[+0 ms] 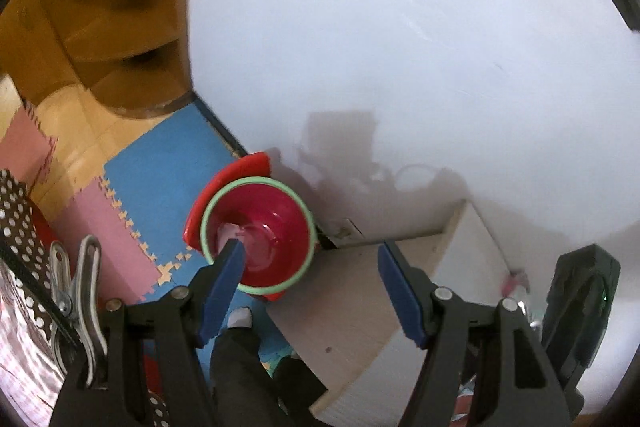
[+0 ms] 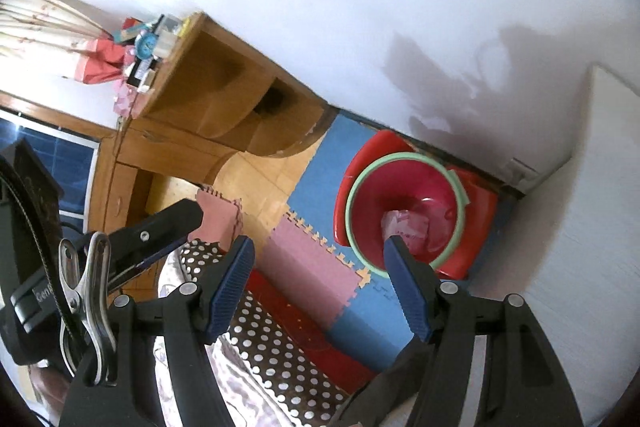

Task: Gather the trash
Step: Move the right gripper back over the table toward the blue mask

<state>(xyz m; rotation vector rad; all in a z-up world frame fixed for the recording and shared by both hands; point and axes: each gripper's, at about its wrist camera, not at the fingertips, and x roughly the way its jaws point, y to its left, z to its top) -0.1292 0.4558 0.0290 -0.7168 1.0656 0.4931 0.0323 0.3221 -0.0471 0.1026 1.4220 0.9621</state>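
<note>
A red trash bin (image 1: 280, 227) with a pale green rim stands on the floor by the white wall; its red lid (image 1: 236, 171) is tipped back behind it. A crumpled pinkish piece of trash (image 1: 236, 235) lies inside. The bin (image 2: 416, 195) and trash (image 2: 406, 223) also show in the right wrist view. My left gripper (image 1: 312, 291) is open and empty, above the bin's near side. My right gripper (image 2: 320, 287) is open and empty, higher and to the bin's left. The other gripper's black body (image 2: 156, 239) shows at left.
A white cabinet (image 1: 360, 307) stands right of the bin against the wall. Blue and pink foam mats (image 2: 320, 259) cover the floor. A wooden corner shelf (image 2: 224, 99) with clutter on top stands further along. Polka-dot bedding (image 2: 264, 347) lies below. The person's dark-trousered leg (image 1: 240, 359) is underneath.
</note>
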